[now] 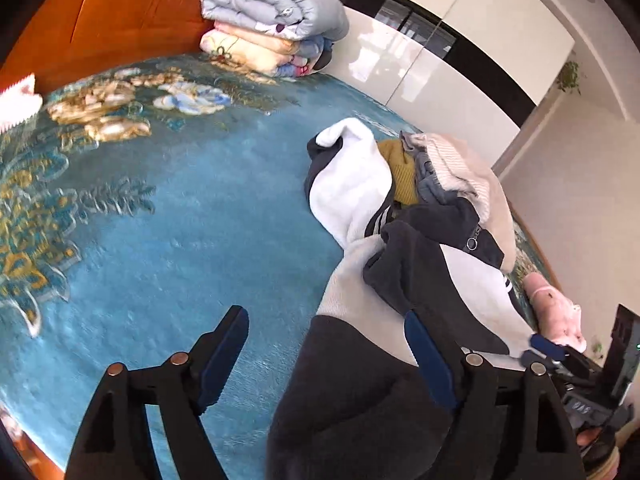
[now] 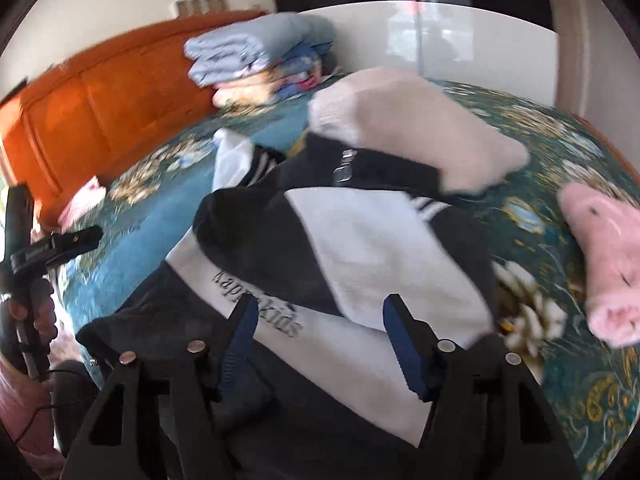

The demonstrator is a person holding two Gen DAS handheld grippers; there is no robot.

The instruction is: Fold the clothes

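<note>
A dark grey and white zip jacket (image 1: 384,280) lies crumpled on the blue floral bedspread (image 1: 180,240), spreading toward me. Behind it sits a heap of clothes: a mustard knit (image 1: 402,172) and a beige sweater (image 1: 476,176). My left gripper (image 1: 326,344) is open, its right finger over the jacket's dark hem, its left finger over bare bedspread. In the right wrist view the jacket (image 2: 360,248) shows printed lettering. My right gripper (image 2: 320,332) is open just above it, holding nothing. The beige sweater (image 2: 420,120) lies behind.
Folded quilts (image 1: 272,20) are stacked against the orange wooden headboard (image 1: 100,20). A pink plush toy (image 2: 604,256) lies right of the jacket. White glossy wardrobes (image 1: 432,64) stand beyond the bed. The left gripper's handle and hand (image 2: 28,264) show at the right view's left edge.
</note>
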